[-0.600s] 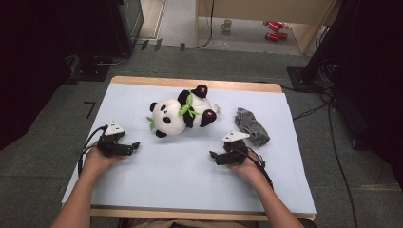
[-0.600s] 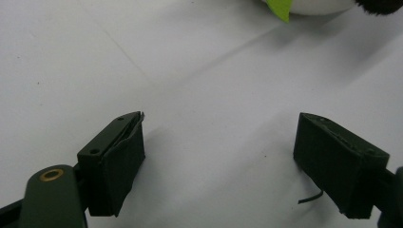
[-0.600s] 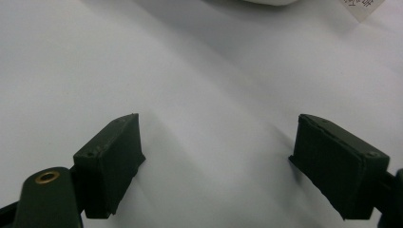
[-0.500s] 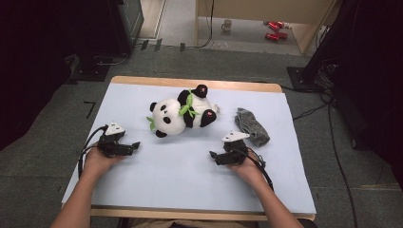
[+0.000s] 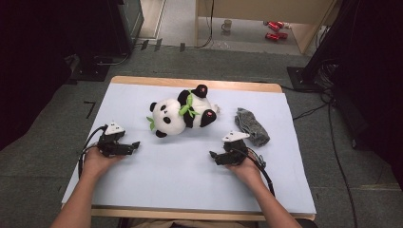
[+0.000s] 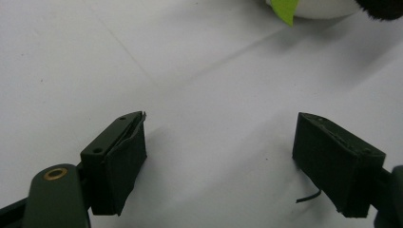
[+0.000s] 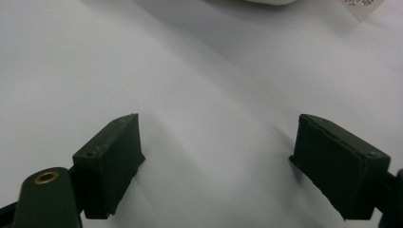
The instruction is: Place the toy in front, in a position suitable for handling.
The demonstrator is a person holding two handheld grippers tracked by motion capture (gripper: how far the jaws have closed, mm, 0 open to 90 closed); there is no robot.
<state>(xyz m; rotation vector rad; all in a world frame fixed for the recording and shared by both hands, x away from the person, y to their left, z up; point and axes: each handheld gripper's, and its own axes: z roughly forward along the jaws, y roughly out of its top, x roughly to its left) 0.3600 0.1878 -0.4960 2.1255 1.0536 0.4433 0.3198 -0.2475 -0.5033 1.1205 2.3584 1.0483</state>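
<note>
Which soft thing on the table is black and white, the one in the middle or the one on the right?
The middle one: the toy panda, with green leaves on it. The bundle of cloth to its right is plain grey.

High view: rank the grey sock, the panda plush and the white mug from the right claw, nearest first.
1. Crumpled grey sock, just up and right of the right claw.
2. Black-and-white panda plush with green leaves, up and left, mid-table.
3. White mug, on the floor beyond the table's far edge.
</note>
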